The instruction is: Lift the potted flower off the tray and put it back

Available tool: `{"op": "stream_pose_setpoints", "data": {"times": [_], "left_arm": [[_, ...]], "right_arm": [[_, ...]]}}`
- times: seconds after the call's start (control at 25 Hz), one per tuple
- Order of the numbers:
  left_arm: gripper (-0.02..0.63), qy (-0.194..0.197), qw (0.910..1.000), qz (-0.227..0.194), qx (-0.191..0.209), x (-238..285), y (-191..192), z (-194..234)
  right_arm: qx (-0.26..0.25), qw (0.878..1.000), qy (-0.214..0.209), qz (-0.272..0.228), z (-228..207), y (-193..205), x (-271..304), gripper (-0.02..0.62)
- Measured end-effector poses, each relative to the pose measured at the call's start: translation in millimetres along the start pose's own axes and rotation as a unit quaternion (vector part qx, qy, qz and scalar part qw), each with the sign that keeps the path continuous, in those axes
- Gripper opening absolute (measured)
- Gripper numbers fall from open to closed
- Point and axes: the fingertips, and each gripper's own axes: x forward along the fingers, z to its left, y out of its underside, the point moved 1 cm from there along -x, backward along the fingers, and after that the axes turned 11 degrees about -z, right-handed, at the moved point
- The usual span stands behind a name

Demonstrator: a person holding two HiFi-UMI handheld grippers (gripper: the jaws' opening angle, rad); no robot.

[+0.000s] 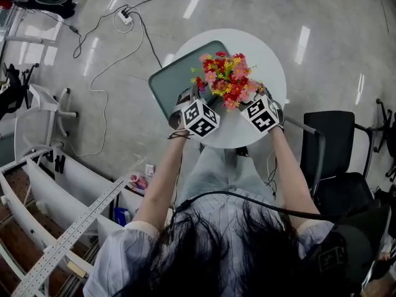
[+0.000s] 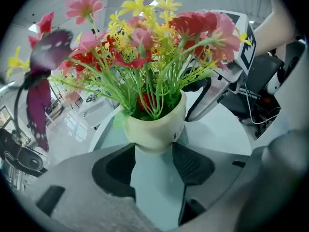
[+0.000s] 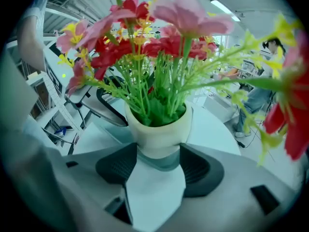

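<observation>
potted flower point(image 1: 226, 82) stands on tray point(image 1: 172, 79), at the jaw tips of both grippers. left gripper point(image 2: 154, 150) and right gripper point(image 3: 159, 152) each clasp its base from opposite sides, probably so it does not tip when lifted.

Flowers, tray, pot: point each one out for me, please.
flowers point(image 1: 228, 80), head view, middle of the red and yellow bunch.
tray point(image 1: 178, 74), head view, bare teal floor left of the flowers.
pot point(image 2: 157, 124), left gripper view, cream side wall.
</observation>
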Motion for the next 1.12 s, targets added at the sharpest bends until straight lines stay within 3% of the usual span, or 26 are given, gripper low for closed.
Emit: {"op": "stream_pose_setpoints", "data": {"times": [0.52, 0.88, 1.12], "left_arm": [[0.233, 0.022, 0.9993, 0.030, 0.011, 19, 19, -9], [0.233, 0.023, 0.9986, 0.043, 0.018, 24, 27, -8], [0.233, 0.026, 0.9990, 0.037, 0.003, 25, 28, -6]], "right_arm": [[0.002, 0.999, -0.017, 0.031, -1, 26, 17, 0.284], [0.006, 0.999, -0.024, 0.022, 0, 26, 21, 0.284], [0.009, 0.999, -0.022, 0.021, 0, 25, 20, 0.285]]}}
